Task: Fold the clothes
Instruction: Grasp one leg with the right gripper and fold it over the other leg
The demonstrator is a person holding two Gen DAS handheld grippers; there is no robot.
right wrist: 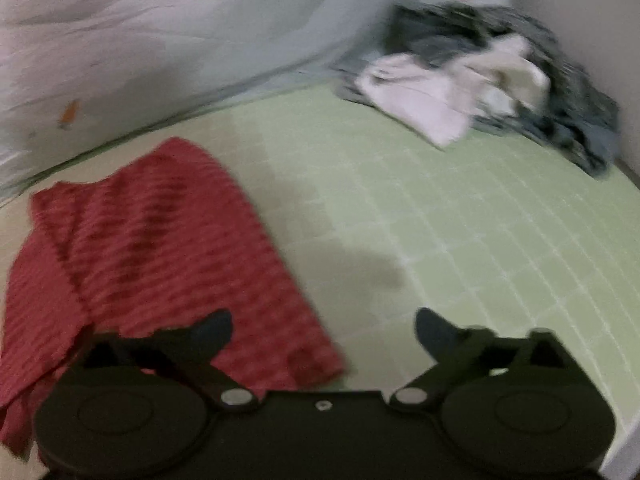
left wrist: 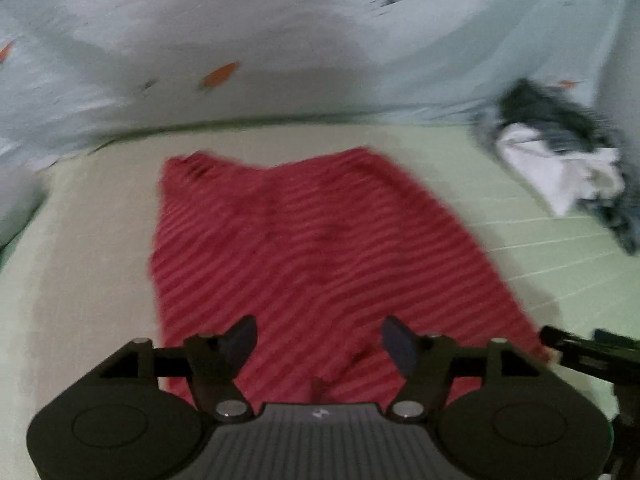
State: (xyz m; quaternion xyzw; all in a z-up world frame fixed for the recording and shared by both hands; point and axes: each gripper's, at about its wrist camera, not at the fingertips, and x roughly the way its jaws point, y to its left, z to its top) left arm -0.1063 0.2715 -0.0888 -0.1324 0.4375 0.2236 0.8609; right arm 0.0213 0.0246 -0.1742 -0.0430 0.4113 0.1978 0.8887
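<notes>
While both views are motion-blurred, the layout reads clearly enough. A red striped garment lies spread flat on a pale green mat with a white grid pattern; the left part of the surface looks beige. In the right wrist view the garment shows a lengthwise fold line near its left side, with one layer overlapping another.

Left gripper: jaws spread wide, released, nothing between them; it sits over the near edge of the red garment. Right gripper: jaws likewise apart and holding nothing; its left finger lies over the garment's near right corner, its right finger over bare mat. The right gripper's tip shows in the left wrist view just beside the garment's near right corner.

A heap of grey and white clothes sits at the far right of the mat, well apart from the red garment, against a pale blue sheet with small orange marks.
</notes>
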